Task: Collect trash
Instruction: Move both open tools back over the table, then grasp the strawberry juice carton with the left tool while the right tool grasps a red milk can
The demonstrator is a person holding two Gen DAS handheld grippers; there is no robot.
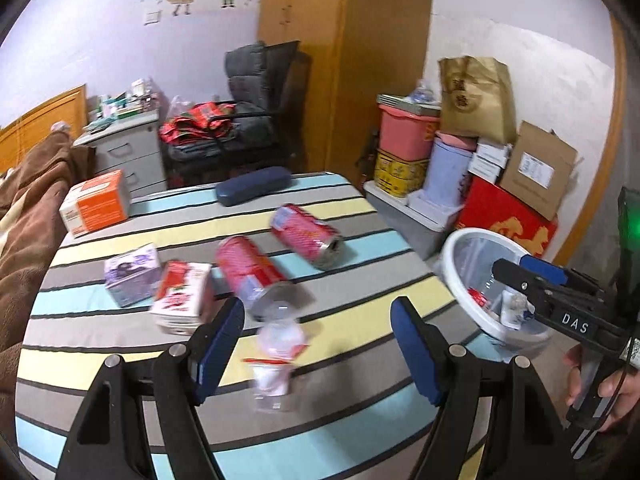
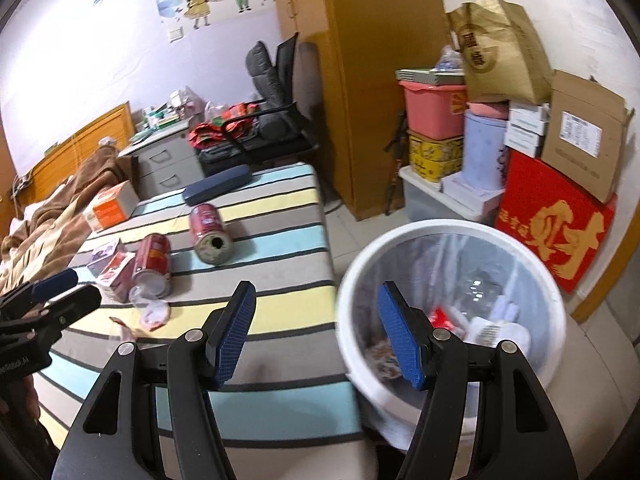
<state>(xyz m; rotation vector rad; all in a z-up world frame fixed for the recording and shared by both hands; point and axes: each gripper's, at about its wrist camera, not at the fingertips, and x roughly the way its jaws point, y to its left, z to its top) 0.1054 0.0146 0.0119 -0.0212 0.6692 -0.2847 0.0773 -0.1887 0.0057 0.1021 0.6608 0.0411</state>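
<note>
The striped tabletop (image 1: pixel 360 432) carries most of the litter, and the white bin (image 2: pixel 556 308) stands just off its right edge, lined with a clear bag and already holding scraps of paper and a red wrapper.

Two red cans lie on their sides in the middle of the tabletop. The far can (image 1: pixel 306 237) points its open end toward the near right; the near can (image 1: pixel 250 270) lies just left of it. Both look empty, so they are probably light, stiff but easy to dent, and inclined to roll. A hold across the round body, square to its length, seems safest. Their print is too blurred to read.

Left of the near can sits a small red-and-white carton (image 1: pixel 182 298), touching a lilac box (image 1: pixel 130 274). Both are likely light card that gives under pressure, best held on the flat sides.

Nearest the left tool (image 1: pixel 318 348) lies a crumpled clear wrapper (image 1: pixel 276 354) with red and white bits. It looks flimsy and slippery, better pinched at its bunched middle. The left tool's fingers are spread wide, holding nothing.

The right tool (image 2: pixel 316 338) hangs at the bin's near left rim, its fingers also apart and empty. In the left view its body reads "DAS".
</note>
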